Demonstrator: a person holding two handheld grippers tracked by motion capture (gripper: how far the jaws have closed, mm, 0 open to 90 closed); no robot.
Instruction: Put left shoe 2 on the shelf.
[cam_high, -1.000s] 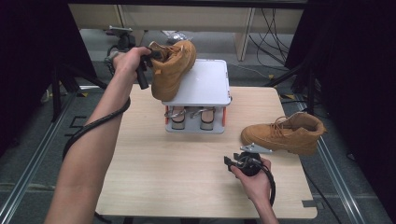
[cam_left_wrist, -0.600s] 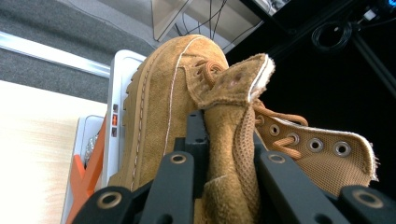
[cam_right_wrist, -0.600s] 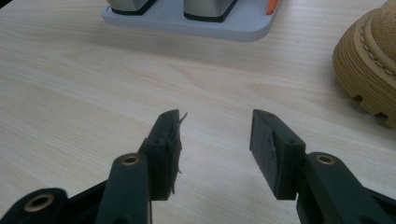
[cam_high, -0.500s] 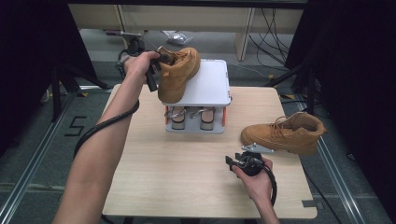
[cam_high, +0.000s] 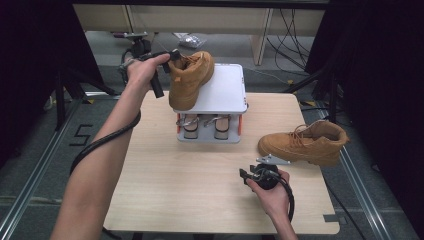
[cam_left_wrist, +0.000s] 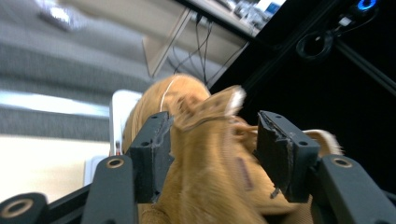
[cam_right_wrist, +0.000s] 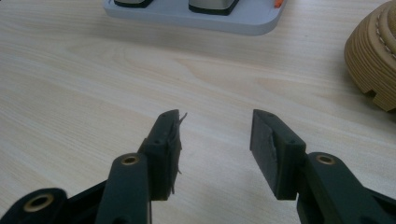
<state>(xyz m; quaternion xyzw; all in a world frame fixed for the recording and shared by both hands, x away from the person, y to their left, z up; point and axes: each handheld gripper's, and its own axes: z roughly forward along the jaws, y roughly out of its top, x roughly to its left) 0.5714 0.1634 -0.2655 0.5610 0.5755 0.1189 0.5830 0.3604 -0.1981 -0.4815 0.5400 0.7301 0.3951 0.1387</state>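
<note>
While aloft, boot (cam_high: 190, 80) between left hand-held gripper (cam_high: 172, 56) jaws.

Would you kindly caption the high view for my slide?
Left hand-held gripper holds a tan boot over the white rack; its mate waits.

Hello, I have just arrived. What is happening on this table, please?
A person works with two hand-held grippers. The left gripper holds a tan leather lace-up boot by its collar, tilted toe-down over the white top shelf of a small shoe rack. The second tan boot lies on the light wooden table at the right. The right gripper rests low over the table beside it, fingers open and holding nothing.
</note>
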